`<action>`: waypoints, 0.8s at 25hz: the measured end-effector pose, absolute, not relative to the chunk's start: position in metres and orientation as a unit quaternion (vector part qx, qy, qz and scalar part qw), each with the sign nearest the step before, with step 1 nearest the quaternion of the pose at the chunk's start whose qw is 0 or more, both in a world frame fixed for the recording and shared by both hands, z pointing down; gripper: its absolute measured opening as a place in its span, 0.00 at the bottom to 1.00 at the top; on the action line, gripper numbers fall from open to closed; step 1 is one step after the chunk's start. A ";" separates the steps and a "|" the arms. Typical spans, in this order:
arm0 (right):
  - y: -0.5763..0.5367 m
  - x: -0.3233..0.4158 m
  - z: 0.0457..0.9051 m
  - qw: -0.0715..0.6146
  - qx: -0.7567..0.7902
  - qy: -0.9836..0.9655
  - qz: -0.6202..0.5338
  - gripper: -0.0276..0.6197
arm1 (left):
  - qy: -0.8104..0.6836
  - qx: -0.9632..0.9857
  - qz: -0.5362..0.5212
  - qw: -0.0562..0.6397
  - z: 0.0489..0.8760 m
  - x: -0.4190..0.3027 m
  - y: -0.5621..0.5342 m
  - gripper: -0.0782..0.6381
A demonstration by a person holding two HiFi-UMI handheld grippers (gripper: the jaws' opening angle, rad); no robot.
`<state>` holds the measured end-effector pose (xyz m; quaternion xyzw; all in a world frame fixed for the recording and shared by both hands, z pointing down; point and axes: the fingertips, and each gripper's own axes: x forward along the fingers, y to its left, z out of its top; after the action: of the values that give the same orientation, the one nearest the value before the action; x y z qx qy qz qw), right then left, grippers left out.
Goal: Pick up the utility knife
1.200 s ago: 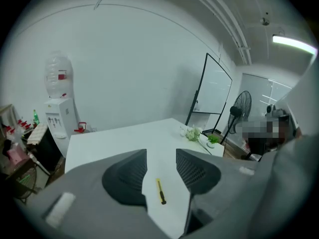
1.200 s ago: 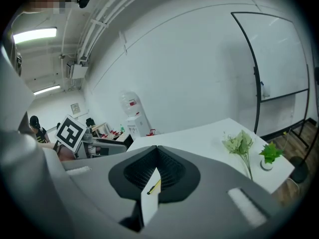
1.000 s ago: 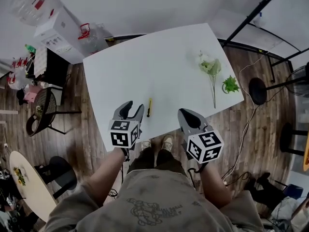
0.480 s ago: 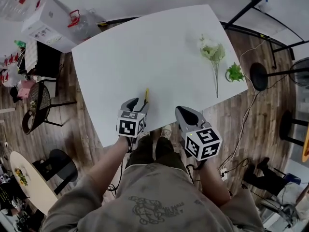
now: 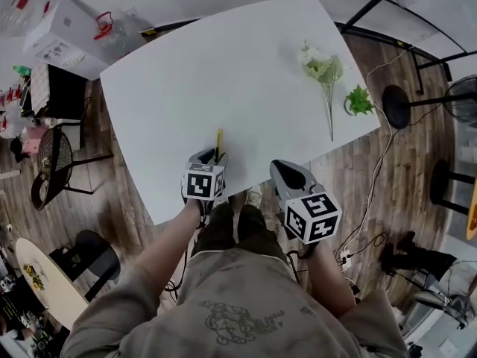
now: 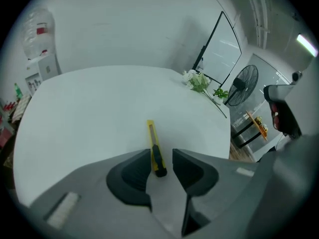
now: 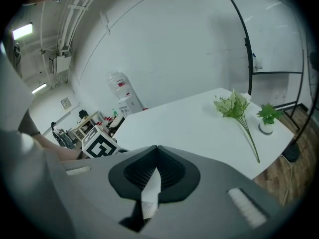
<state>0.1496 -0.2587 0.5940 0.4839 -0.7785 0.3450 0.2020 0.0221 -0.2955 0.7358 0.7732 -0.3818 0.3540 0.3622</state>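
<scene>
Versus a second ago: left gripper (image 5: 212,157) forward and lower, utility knife (image 5: 219,142) no longer off to its right but with the rear end in between the fingers (image 6: 133,171). Fingers partly open, either side of the knife's black end, not closed on it. Knife flat on the white counter (image 5: 246,73), near the front edge; long axis running away from the person, yellow tip toward the far edge, black end nearest. Left forearm stretched out, gripper low over the counter edge. Right gripper (image 5: 289,176) held back off the counter beside the person's legs, fingers pressed together, nothing in them. Flower stem (image 5: 322,69) well apart, far right.
</scene>
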 end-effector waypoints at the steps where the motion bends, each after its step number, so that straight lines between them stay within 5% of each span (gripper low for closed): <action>1: -0.258 0.150 0.594 0.203 0.485 -0.777 0.346 0.09 | -0.386 0.771 0.356 0.360 0.737 0.021 -0.295 0.30; 6: -0.251 0.157 0.595 0.204 0.486 -0.775 0.348 0.09 | -0.408 0.764 0.357 0.350 0.740 0.016 -0.298 0.21; 13: -0.251 0.159 0.575 0.176 0.487 -0.789 0.330 0.09 | -0.404 0.767 0.330 0.374 0.734 0.013 -0.296 0.21; 20: -0.262 0.171 0.529 0.160 0.504 -0.804 0.273 0.09 | -0.396 0.813 0.285 0.318 0.660 0.016 -0.310 0.21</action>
<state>0.1710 -0.2618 0.5287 0.5039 -0.8039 0.2727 0.1597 0.0157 -0.3096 0.6597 0.8129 -0.3959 0.2850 0.3182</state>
